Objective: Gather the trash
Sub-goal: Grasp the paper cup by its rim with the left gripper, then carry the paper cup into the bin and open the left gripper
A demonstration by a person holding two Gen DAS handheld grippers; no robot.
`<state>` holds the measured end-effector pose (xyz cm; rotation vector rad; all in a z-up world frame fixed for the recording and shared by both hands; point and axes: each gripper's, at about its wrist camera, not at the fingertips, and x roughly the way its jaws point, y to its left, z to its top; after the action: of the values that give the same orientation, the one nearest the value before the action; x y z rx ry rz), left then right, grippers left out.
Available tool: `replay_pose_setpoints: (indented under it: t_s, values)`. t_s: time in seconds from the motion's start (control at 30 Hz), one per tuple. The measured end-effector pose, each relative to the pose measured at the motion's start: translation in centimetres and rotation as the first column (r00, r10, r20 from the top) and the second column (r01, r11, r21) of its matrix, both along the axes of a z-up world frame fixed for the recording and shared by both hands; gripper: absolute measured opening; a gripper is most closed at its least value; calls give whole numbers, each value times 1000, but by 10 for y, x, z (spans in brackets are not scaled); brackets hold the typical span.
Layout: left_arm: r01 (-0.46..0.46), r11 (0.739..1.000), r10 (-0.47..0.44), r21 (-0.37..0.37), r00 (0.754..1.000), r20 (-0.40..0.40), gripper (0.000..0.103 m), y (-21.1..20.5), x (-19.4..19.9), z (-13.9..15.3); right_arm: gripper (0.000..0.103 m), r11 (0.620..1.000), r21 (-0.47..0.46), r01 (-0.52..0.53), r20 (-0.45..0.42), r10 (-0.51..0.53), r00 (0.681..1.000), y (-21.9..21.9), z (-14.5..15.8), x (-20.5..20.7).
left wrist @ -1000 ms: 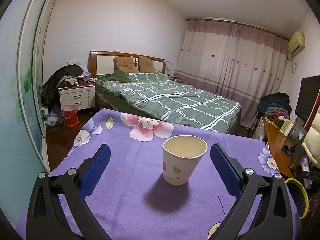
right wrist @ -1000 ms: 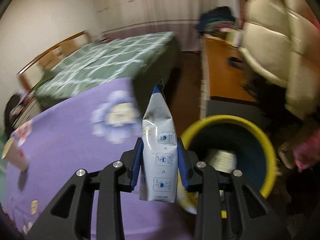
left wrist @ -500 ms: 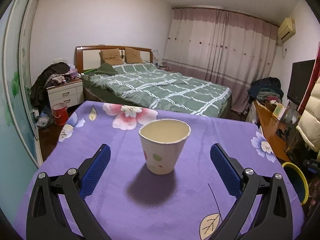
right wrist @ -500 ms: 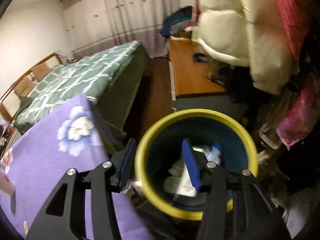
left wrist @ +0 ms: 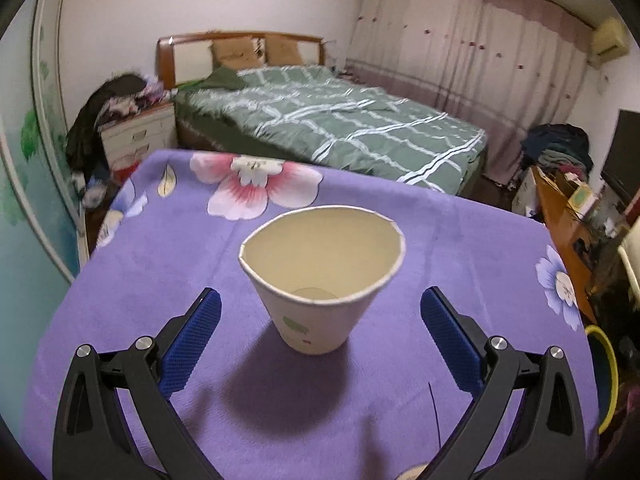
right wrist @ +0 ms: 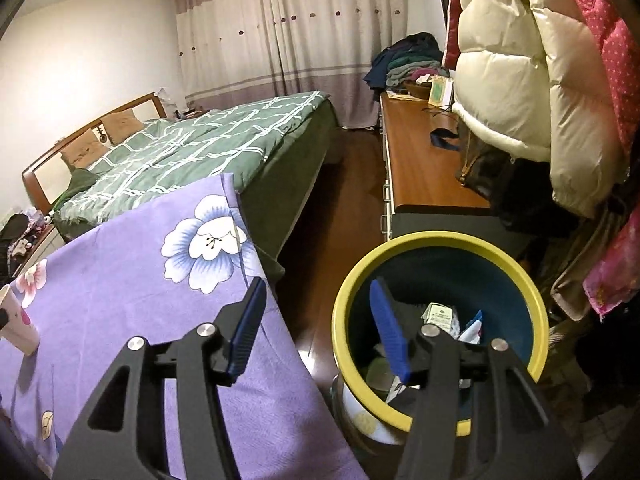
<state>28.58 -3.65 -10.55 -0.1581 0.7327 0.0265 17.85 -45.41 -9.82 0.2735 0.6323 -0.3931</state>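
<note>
Standing upright at centre frame in the left wrist view: a cream paper cup [left wrist: 320, 280] with small green and pink printed marks low on its side, tapering to a narrow base, its rolled rim bent out of round with a small nick at the upper right. Empty inside, the round bottom just showing. Casting a dark shadow toward the lower left on the purple flower-printed cloth surface [left wrist: 160, 248]. Flanked by the left gripper [left wrist: 320, 334], jaws spread wide, blue ribbed pads [left wrist: 192, 344] well clear of the cup wall on either side, not touching.

At far left edge of the right wrist view, same cup [right wrist: 16, 326] seen small. At lower right there, a round bin with yellow rim and dark blue inside [right wrist: 436, 244], standing on the floor beside the surface's edge, with white wrappers [right wrist: 440, 316] and other scraps in it. Above its near rim, the right gripper [right wrist: 320, 316], jaws just opening, spread and holding nothing. Beyond, a bed with green checked quilt [right wrist: 192, 148].
</note>
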Motion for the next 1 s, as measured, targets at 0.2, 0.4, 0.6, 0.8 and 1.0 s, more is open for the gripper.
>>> replay_pose_setpoints:
  t_s: [0.2, 0.4, 0.6, 0.8, 1.0]
  values:
    - [-21, 999, 22, 42, 1000, -22, 98, -9, 22, -12, 52, 1000, 4, -15, 8, 15, 1000, 2, 1, 0]
    - [-42, 997, 43, 71, 999, -10, 78, -13, 33, -11, 52, 1000, 8, -20, 11, 20, 1000, 1, 1, -1]
    - [-20, 999, 20, 50, 1000, 3, 65, -15, 26, -3, 52, 1000, 11, -23, 25, 22, 999, -2, 7, -5]
    - [83, 995, -86, 55, 995, 45, 65, -54, 3, 21, 58, 998, -12, -61, 25, 61, 998, -14, 20, -34]
    - [275, 961, -275, 12, 960, 50, 65, -134, -23, 38, 58, 1000, -17, -19, 21, 20, 1000, -43, 20, -80]
